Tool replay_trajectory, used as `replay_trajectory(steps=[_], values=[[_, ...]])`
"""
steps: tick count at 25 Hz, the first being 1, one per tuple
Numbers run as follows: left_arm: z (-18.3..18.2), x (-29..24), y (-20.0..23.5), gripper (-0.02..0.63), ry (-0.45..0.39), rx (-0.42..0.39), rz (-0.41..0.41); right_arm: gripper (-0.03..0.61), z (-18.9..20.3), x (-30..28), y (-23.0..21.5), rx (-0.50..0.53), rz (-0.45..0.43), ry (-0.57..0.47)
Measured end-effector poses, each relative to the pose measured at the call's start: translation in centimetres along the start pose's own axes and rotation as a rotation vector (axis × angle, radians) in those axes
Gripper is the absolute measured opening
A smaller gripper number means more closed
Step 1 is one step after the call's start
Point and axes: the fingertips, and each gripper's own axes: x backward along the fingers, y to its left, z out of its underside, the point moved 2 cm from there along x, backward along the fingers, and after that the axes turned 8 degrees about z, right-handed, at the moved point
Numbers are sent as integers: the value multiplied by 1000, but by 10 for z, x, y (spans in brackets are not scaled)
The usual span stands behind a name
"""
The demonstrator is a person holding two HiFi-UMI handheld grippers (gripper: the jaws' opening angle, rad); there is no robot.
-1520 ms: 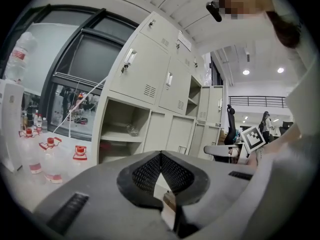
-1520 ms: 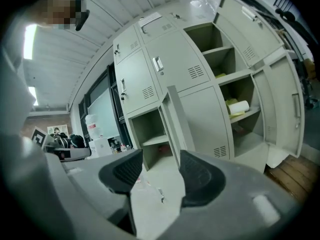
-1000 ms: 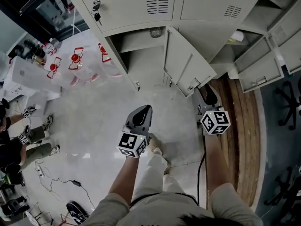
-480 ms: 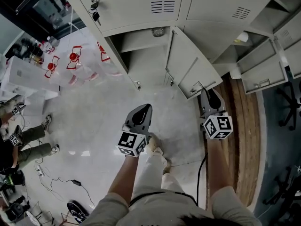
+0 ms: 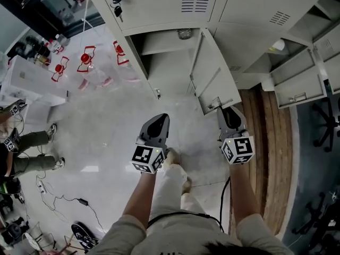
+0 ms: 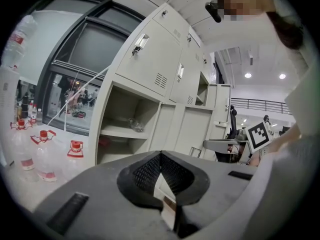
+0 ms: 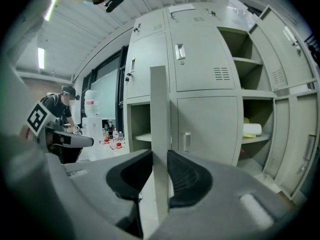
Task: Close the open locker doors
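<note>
One open locker door (image 5: 212, 73) is standing edge-on between the jaws of the right gripper (image 5: 223, 110), which have just been closing and are pinching its free edge; left of the door, the left gripper (image 5: 158, 124) is hanging closed and empty.

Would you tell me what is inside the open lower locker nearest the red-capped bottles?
One shelf carrying a small clear item, too unclear to identify. The left gripper hides most of the space below in its own view.

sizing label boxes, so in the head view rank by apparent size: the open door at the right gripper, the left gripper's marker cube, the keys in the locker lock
1. open locker door
2. left marker cube, though nearness to the camera inflates it
3. keys
</note>
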Motion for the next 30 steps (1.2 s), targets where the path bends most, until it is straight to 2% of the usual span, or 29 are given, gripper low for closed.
replay_trajectory(steps=[7, 17, 30], values=[[-3, 12, 18, -2, -18, 9, -47, 107, -2, -7, 46, 24, -78, 8], [-18, 24, 57, -2, -40, 16, -104, 133, -7, -34, 111, 44, -139, 9], [-42, 40, 99, -2, -49, -6, -88, 138, -18, -74, 173, -6, -151, 24]])
